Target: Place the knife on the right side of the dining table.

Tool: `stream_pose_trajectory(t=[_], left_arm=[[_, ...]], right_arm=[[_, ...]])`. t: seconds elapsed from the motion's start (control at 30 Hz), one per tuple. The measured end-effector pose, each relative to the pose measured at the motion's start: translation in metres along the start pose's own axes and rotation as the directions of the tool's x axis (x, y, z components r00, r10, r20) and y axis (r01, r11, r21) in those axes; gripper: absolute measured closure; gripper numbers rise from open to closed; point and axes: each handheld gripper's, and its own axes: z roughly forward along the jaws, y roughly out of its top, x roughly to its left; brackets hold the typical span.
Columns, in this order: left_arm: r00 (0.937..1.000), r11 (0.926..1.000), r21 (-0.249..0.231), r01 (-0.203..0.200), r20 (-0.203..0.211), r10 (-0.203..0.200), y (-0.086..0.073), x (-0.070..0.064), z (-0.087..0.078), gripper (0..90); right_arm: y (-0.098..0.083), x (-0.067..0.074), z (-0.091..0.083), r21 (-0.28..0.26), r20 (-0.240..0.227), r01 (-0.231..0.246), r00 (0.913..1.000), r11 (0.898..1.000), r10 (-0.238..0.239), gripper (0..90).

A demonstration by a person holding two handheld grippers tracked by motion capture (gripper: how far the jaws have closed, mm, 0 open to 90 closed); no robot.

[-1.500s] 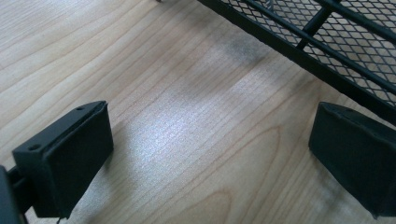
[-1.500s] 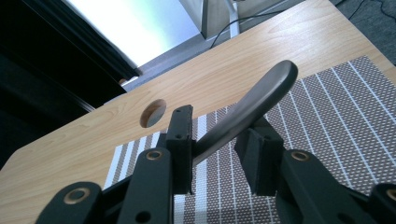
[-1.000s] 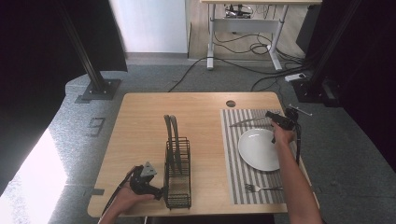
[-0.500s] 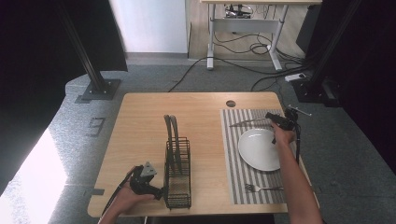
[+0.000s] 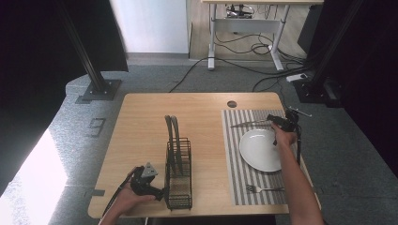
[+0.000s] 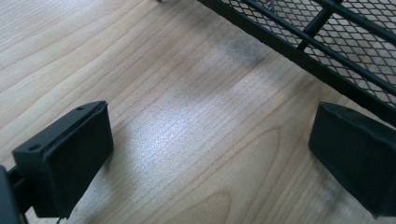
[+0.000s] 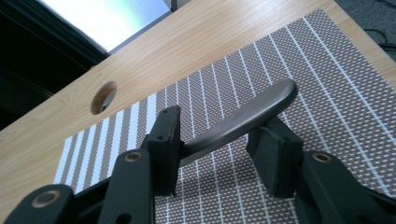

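The left gripper (image 5: 158, 192) is resting low on the wooden table (image 5: 141, 140) at its near left corner, its jaws standing wide apart with nothing but bare wood between them and the black wire rack (image 5: 178, 176) lying just beside its right-hand pad (image 6: 357, 156); a careless shift there is likely to be nudging the rack and the two dark pieces standing in it. Further right, the white plate (image 5: 260, 149) and the fork (image 5: 263, 189) are sitting on the striped placemat (image 5: 234, 164). At the far right edge of the mat the right gripper (image 5: 272, 119) is letting go of the table knife (image 5: 248, 124): its jaws have just been opening, and the dark handle (image 7: 243, 122) is still lying between them, seemingly brushing the left pad (image 7: 169, 135) while standing clear of the right one. The risk is that a withdrawal begun now is dragging or flicking the knife askew, perhaps toward the plate, because that one pad may still be catching the handle
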Motion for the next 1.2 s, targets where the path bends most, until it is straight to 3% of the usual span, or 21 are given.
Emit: stream_pose_trajectory(t=[0.8,0.97,1.2], left_arm=[[1.0000,1.0000,-0.001,0.000,0.000,0.000,0.0001,0.0000,0.0001,0.0],[1.0000,1.0000,0.000,0.000,0.000,0.000,0.0002,0.0000,0.0002,0.0],[1.0000,1.0000,0.000,0.001,-0.001,-0.001,0.0002,-0.0001,0.0002,0.0]], right_arm=[[-0.0022,-0.0049,0.0033,0.041,0.052,-0.016,0.9985,0.999,0.014,47.8],[-0.0019,-0.0037,0.0016,0.057,0.079,0.033,0.9961,0.998,-0.038,47.9],[0.0014,-0.0057,-0.0028,0.048,0.073,0.026,0.9969,0.999,-0.030,47.0]])
